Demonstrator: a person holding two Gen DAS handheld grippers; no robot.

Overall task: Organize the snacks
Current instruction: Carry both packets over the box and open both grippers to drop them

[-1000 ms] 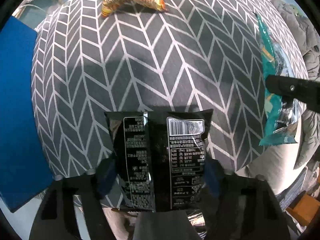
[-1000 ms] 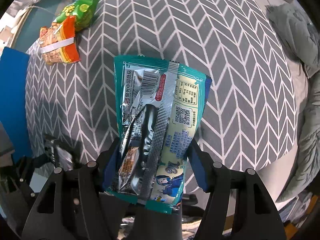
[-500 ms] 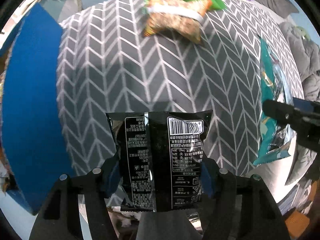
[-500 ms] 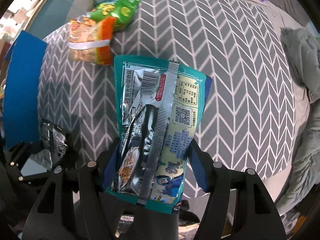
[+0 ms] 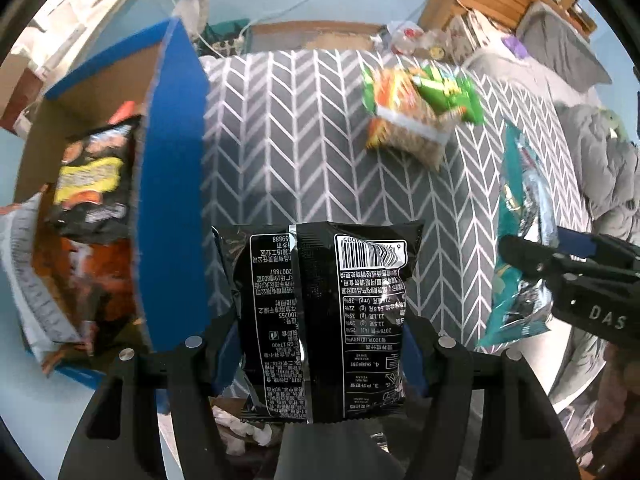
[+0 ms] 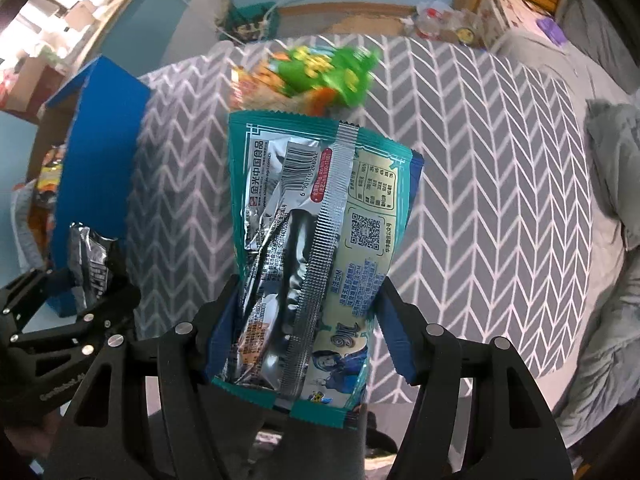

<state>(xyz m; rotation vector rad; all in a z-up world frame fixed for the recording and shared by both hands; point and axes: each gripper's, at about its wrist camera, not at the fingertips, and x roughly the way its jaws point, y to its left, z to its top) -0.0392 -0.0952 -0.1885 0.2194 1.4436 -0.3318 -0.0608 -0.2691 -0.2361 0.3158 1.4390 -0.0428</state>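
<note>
Left wrist view: blue-walled cardboard box (image 5: 176,184), already holding orange and black snack bags (image 5: 90,184), sits left of the left tool (image 5: 320,344), nearer than the right. Left tool clamps a black foil snack packet (image 5: 320,312); right tool (image 6: 308,344) clamps a teal-and-silver pouch (image 6: 316,240), long axis along the fingers. Orange and green packets (image 5: 420,120) lie on the grey chevron-cloth surface (image 5: 300,140).

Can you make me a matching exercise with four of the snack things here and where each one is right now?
Things:
1. black packet
2. teal packet
3. orange packet
4. blue box

Places:
A. lying on the chevron cloth, a green packet partly on it
B. clamped in the right gripper
C. at the cloth's edge, with snack bags inside
D. clamped in the left gripper

Pairs: 1-D, 2-B, 3-A, 4-C
</note>
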